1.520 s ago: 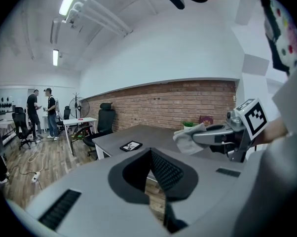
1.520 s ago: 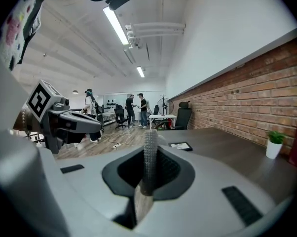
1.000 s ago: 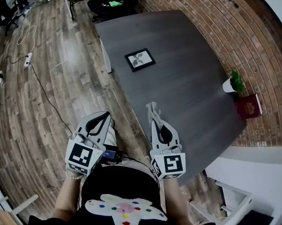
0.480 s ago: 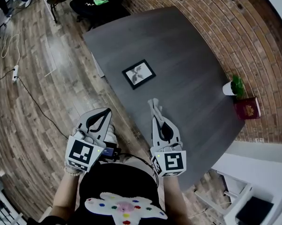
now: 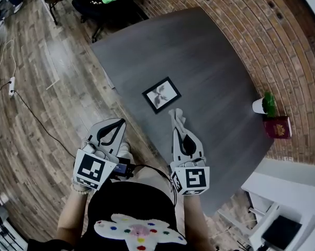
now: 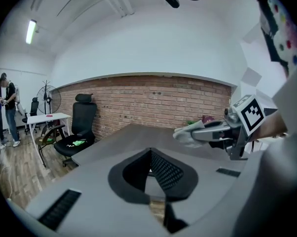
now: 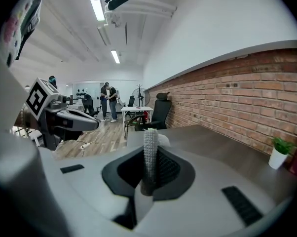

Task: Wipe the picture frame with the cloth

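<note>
My right gripper [image 5: 177,123] has its jaws clamped on the white knitted cloth [image 5: 175,114]. The left gripper [image 5: 117,124] has its jaws together, empty. The black-framed picture [image 5: 161,94] lies flat on the dark grey counter [image 5: 210,61], just ahead. I'd lower the cloth flat and sweep gently.

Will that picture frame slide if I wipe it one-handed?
Probably. The picture frame lies flat on the smooth table and looks thin, so it may skid. The cloth in the right tool looks soft, likely dragging gently.
</note>
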